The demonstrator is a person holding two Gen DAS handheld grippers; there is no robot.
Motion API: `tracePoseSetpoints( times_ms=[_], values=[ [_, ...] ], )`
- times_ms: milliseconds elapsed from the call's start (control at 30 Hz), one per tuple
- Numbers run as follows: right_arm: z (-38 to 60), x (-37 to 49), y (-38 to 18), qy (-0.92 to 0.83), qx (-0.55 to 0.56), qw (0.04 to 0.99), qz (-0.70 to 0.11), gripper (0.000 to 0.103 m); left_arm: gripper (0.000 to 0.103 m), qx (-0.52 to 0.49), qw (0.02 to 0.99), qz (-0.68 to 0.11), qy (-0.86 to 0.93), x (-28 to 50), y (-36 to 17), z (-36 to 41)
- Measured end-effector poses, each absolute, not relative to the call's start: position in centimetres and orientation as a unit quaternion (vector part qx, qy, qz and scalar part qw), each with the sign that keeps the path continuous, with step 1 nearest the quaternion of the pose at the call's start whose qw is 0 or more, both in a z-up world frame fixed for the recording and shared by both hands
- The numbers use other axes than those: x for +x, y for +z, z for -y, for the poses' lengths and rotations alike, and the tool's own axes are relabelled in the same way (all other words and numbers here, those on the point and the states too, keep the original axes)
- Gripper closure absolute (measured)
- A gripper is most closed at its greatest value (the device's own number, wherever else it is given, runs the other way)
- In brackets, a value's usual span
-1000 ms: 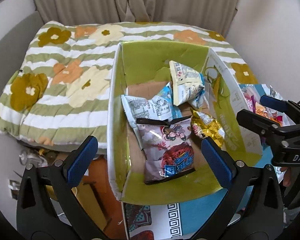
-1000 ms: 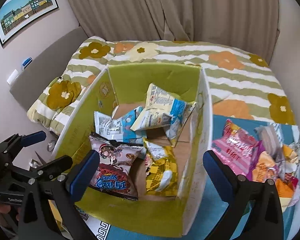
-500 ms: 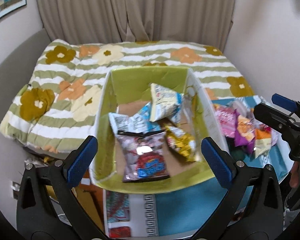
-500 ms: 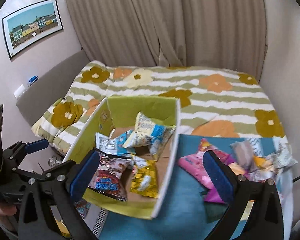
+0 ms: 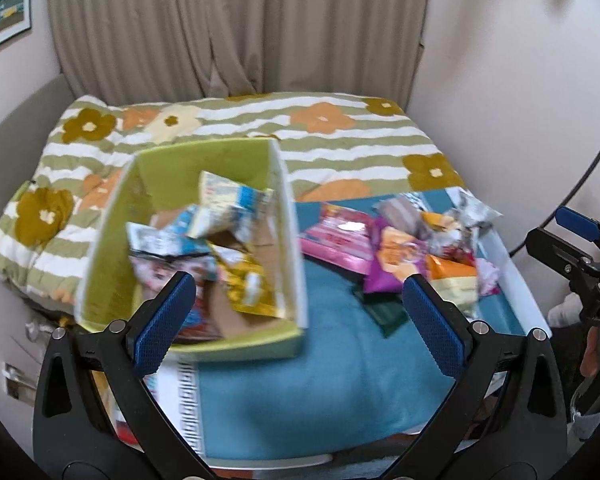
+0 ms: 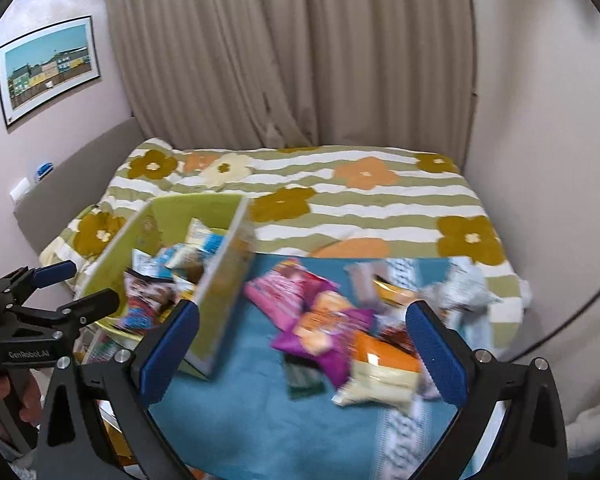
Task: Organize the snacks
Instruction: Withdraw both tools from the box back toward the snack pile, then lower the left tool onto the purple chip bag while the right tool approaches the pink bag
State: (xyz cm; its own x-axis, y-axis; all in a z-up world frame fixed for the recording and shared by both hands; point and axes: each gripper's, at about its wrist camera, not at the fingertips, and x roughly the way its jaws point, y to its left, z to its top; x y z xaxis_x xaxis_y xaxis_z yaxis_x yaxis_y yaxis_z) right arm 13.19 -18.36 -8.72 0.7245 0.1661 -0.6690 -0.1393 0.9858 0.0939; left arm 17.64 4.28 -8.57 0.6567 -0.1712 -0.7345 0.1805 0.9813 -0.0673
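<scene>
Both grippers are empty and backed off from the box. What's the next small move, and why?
Probably bring the open right gripper down onto the purple packet atop the loose pile: it lies just ahead of the fingers, outside the green box, which already holds several packets.

one box (image 5: 288,236), four snacks inside (blurred) (image 5: 244,284)

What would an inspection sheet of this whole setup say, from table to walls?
Surface: blue cloth over a table beside a bed.
Job's things: green box holding several snack packets; loose snack pile on the cloth to its right.
Clutter: nothing seen beyond the snacks.
Grippers: left gripper and right gripper both open, holding nothing.
Cables: black cable curving along the right wall.
Surroundings: floral striped bedspread, beige curtains, framed picture.
</scene>
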Motion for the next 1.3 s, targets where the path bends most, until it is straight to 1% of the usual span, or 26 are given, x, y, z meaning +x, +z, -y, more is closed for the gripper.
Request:
tracePoseSetpoints(
  times_ms=[400, 567, 767, 1033, 1300],
  values=[
    [27.8, 12.2, -10.3, 0.073, 0.022, 0.924, -0.374, 0.0, 0.001, -0.015, 0.897, -0.433, -0.093, 17.5, -12.3, 4.3],
    [30.3, 13.3, -13.2, 0.084, 0.021, 0.915, -0.394, 0.0, 0.001, -0.026, 0.882, -0.462, -0.092, 19.9, -15.4, 6.3],
    [32.6, 15.2, -17.3, 0.074, 0.049, 0.896, -0.435, 0.0, 0.001, -0.02, 0.863, -0.492, -0.109, 23.7, -19.4, 8.3],
    [33.2, 18.3, -22.2, 0.068, 0.06, 0.873, -0.479, 0.0, 0.001, -0.007, 0.839, -0.529, -0.124, 27.4, -24.6, 10.1],
    [33.3, 19.7, -24.7, 0.077, 0.064, 0.859, -0.502, 0.0, 0.001, 0.015, 0.831, -0.539, -0.138, 28.9, -26.5, 11.8]
  ],
)
